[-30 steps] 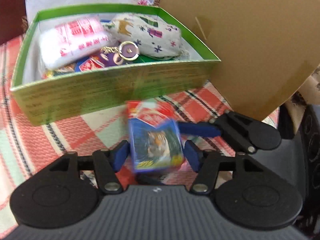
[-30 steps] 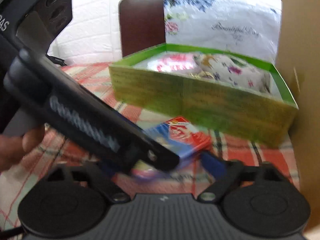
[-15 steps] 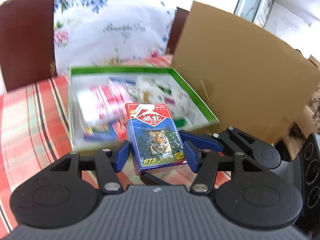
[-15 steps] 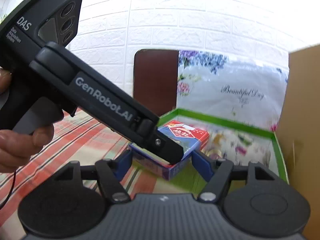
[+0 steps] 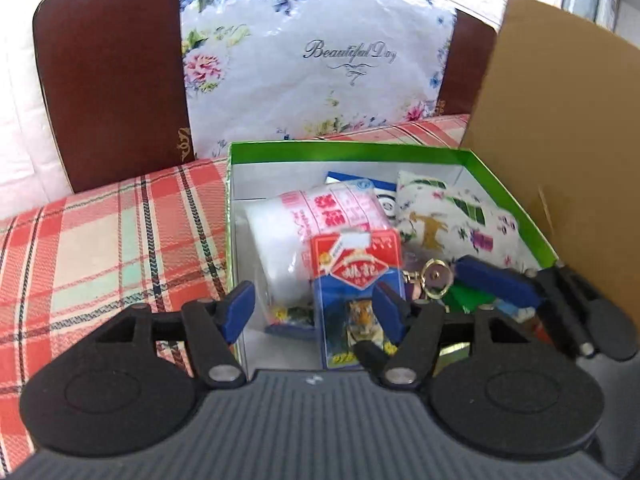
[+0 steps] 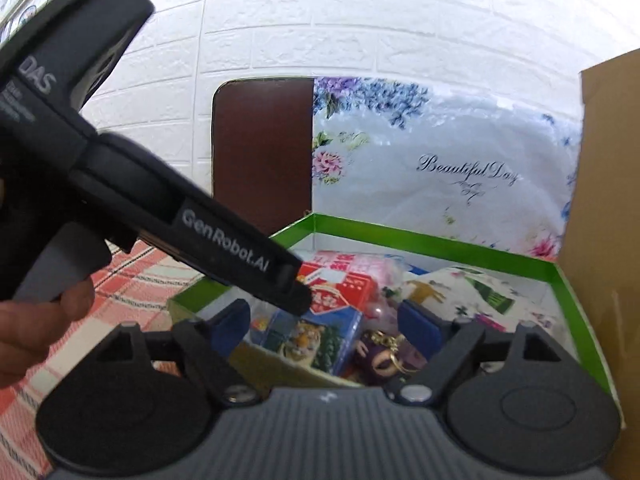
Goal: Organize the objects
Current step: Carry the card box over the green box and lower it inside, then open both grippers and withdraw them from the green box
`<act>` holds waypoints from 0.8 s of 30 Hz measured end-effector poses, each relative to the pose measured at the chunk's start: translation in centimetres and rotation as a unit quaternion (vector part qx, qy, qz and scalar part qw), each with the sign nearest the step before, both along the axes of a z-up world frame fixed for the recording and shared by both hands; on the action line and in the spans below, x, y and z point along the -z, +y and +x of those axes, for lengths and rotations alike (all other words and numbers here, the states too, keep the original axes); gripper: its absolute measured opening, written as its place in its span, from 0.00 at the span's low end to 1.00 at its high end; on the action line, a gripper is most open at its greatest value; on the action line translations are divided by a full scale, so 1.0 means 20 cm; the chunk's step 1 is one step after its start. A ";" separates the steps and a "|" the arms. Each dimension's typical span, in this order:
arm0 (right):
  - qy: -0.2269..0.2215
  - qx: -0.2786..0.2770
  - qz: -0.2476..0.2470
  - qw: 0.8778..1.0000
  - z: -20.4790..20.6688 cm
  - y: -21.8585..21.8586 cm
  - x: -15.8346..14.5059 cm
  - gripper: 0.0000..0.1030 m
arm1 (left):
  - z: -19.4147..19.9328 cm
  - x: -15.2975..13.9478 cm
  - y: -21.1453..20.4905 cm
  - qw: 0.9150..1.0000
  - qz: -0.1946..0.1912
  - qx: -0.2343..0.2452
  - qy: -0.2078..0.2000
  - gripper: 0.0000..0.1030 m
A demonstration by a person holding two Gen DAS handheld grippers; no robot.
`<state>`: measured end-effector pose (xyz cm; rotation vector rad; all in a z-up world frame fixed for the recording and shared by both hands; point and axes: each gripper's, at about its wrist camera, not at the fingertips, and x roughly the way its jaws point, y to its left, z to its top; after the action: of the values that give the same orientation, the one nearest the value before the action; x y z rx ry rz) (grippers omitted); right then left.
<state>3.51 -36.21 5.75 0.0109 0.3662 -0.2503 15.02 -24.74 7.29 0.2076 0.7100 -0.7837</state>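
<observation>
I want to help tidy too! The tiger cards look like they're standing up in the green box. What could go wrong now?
The card pack stands on end in the crowded green box, so it may tip onto the keyring. One pad of the open left tongs sits right beside the pack, so pulling back crookedly could drag it along. The right tongs, also open, hover close and could bump it.

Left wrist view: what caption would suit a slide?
Open left tongs above a tiger-print card pack standing in the crowded green box.
</observation>
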 end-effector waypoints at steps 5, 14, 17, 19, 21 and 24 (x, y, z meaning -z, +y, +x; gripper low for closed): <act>-0.005 0.017 0.039 0.999 -0.12 0.06 -0.02 0.83 | -0.08 -0.02 0.03 1.000 0.008 -0.003 -0.014 0.68; -0.017 0.063 0.088 0.994 -0.28 0.02 -0.07 0.83 | -0.27 -0.07 0.09 0.999 0.022 -0.022 -0.030 0.70; -0.023 0.076 0.104 0.991 -0.36 0.01 -0.09 0.85 | -0.33 -0.08 0.12 0.999 0.020 -0.028 -0.031 0.74; -0.023 0.077 0.105 0.991 -0.40 0.02 -0.11 0.85 | -0.36 -0.09 0.14 0.999 0.020 -0.033 -0.034 0.77; -0.025 0.079 0.103 0.991 -0.44 0.04 -0.12 0.86 | -0.40 -0.10 0.16 0.998 0.025 -0.036 -0.042 0.78; -0.023 0.082 0.104 0.991 -0.49 0.07 -0.13 0.90 | -0.46 -0.11 0.20 0.997 0.029 -0.044 -0.052 0.83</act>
<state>-6.37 -34.80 8.44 0.2527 0.3447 -0.3729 5.84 -20.75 9.50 0.2653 0.6402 -0.6646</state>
